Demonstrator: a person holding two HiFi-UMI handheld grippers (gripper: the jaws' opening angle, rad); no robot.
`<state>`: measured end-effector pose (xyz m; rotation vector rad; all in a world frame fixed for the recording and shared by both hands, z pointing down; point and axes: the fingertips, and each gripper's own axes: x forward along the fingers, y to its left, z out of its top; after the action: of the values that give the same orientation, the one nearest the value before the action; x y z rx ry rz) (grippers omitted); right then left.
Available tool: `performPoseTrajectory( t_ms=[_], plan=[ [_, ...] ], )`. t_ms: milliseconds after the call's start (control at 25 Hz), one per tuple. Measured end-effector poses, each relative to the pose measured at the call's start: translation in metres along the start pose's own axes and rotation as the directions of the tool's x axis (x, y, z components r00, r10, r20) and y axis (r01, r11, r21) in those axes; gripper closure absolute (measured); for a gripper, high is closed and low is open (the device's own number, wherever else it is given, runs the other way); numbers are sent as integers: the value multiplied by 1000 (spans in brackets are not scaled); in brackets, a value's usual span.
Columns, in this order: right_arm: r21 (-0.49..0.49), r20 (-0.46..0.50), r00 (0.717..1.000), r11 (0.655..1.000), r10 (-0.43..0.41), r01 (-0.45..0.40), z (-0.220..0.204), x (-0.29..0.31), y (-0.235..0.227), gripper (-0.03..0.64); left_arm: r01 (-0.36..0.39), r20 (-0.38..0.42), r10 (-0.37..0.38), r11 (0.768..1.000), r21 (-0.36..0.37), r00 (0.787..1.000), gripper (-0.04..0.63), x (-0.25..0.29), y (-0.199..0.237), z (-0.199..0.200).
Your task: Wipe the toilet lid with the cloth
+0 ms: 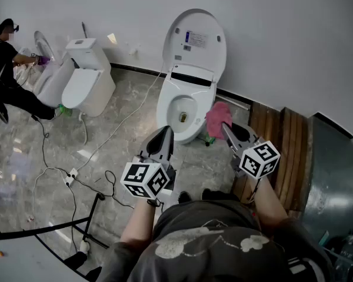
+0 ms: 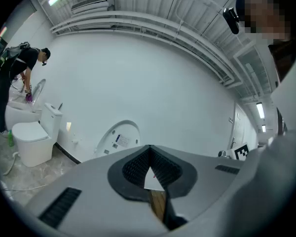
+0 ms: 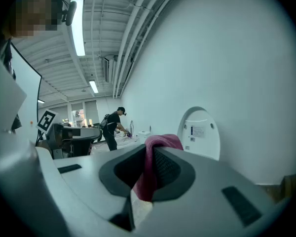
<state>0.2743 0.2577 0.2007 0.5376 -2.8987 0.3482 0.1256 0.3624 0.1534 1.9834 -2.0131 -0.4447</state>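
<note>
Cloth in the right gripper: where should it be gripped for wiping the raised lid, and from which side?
Probably as held: a bunched fold, taken from the person's side. The right gripper is shut on the pink cloth, which bulges past its tips toward the upright toilet lid, so the wad, not the jaws, should meet it first.

Open floor (image 1: 194, 157) before toilet (image 1: 185, 107); wooden slats (image 1: 282, 140) right, cables (image 1: 70, 175) left.
</note>
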Motion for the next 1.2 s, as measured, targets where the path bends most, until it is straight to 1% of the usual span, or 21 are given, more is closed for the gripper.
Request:
performPoseTrajectory(
  t_ms=[160, 280, 400, 640, 760, 1040, 1200],
  plan=[
    [16, 4, 1000, 1000, -22, 22, -1, 11, -1, 575, 15, -5, -15, 1000, -4, 1000, 588, 7, 12, 4],
    [26, -3, 1000, 999, -30, 30, -6, 18, -7, 577, 9, -6, -9, 1000, -13, 1000, 588, 13, 24, 3],
    [42, -8, 999, 998, -35, 36, -9, 31, -21, 575, -3, -15, 3, 1000, -23, 1000, 588, 23, 36, -2],
    [74, -3, 1000, 997, -22, 22, 0, 80, -60, 577, -38, -36, 38, 999, -6, 999, 588, 64, 60, 0],
    [89, -4, 1000, 996, -1, 2, 8, 112, -88, 575, -56, -51, 56, 998, 9, 997, 588, 100, 73, 2],
    [123, -13, 1000, 992, 26, -25, 35, 170, -169, 577, -96, -87, 96, 995, 5, 992, 588, 193, 92, 8],
    [146, -14, 1000, 989, 26, -23, 48, 197, -228, 575, -122, -104, 124, 992, 21, 987, 588, 248, 100, 11]
  ],
)
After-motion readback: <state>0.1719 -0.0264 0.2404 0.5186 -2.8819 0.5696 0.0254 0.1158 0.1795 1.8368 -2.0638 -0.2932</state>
